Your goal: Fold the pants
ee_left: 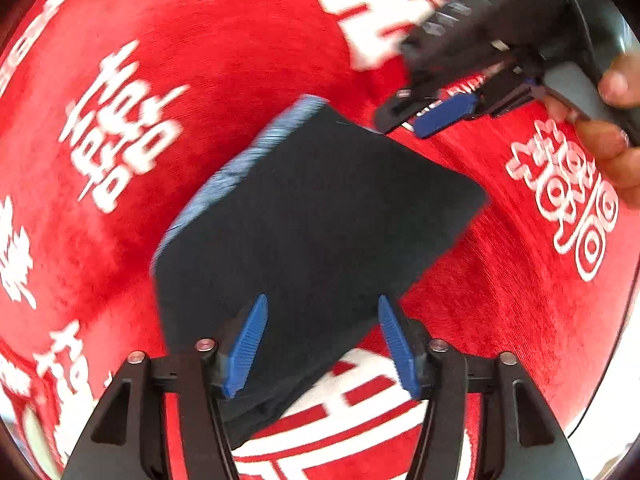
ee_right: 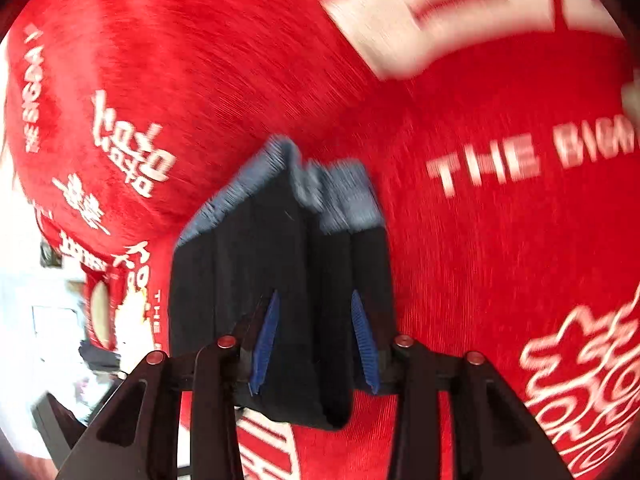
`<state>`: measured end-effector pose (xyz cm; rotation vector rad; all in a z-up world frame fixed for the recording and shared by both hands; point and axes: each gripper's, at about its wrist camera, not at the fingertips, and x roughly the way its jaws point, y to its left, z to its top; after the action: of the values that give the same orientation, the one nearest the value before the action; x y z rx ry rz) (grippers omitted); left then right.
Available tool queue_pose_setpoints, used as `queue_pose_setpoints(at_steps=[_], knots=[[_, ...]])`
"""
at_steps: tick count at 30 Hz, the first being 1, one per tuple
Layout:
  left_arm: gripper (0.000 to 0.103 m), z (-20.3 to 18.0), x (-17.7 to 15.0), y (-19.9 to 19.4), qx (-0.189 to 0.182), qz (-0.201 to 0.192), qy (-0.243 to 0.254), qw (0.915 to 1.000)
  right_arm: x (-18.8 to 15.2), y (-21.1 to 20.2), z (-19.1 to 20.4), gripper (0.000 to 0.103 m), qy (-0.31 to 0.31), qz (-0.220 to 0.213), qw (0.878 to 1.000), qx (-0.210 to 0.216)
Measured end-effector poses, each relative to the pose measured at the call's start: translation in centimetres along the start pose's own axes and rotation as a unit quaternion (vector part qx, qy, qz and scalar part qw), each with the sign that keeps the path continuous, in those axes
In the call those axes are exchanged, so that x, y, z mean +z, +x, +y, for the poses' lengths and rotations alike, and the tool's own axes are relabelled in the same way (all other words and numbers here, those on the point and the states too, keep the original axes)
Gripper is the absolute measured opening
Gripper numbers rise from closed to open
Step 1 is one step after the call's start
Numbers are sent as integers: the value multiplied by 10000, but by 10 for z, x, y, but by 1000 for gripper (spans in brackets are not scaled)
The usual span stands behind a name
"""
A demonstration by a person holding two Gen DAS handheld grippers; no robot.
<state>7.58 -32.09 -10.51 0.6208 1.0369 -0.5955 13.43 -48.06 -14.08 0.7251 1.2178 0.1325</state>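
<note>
Currently the folded dark pants (ee_left: 312, 216) lie flat on the red cloth (ee_left: 248, 52) with white lettering, a blue-grey band along one edge. Left gripper (ee_left: 322, 344): jaws spread, blue pads apart above the near end of the pants, pressing nothing. Right gripper (ee_right: 314, 340): jaws parted over the fold, pads clear of the fabric. A hand (ee_left: 612, 128) holds it.

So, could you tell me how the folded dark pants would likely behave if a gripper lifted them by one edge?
The folded pants are soft fabric, so they would probably droop and unfold. They look light for their size. The plush red cloth beneath probably resists sliding, so a push might bunch the layers instead.
</note>
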Motion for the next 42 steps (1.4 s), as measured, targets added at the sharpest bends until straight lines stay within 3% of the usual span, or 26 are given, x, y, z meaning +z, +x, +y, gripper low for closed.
queue_pose_setpoints(at_steps=[3,8,10,12,14,16,22,26,29,30,33,35,42], knots=[[74,46,3,2,-105,59,-862,9962,15,9,21,42,-315,39,9995,13],[74,101,-7,28,-121,426,-2031,9782,21,53,20,40,-256,570,9966,-537],[74,112,-11,41,-147,532,-2162,9748,16,50,11,22,-114,560,9972,-490],[74,115,-16,56,-250,747,-2224,9718,15,41,11,12,-134,494,9981,-345],[74,110,-19,60,-409,779,-2266,9700,13,34,11,10,-245,466,9979,-387],[75,100,-19,61,-417,780,-2165,9723,6,33,15,8,-546,572,9943,-723],[75,99,-18,64,-445,884,-2315,9678,-6,27,26,9,-601,597,9829,-1633],[75,100,-18,65,-483,887,-2343,9669,-22,9,59,19,-955,283,9855,-1372],[76,101,-18,65,-445,890,-2364,9665,-36,19,77,35,-1355,297,9802,-1415],[81,100,-19,64,-461,888,-2381,9661,-40,27,80,38,-1448,365,9776,-1481],[82,97,-18,63,-514,886,-2353,9665,-56,57,73,38,-1782,581,9601,-2075],[82,95,-17,63,-469,885,-2285,9684,-64,61,73,39,-2017,370,9540,-2189],[82,104,-20,53,-645,960,-2553,9599,-69,63,77,41,-1880,348,9545,-2287]])
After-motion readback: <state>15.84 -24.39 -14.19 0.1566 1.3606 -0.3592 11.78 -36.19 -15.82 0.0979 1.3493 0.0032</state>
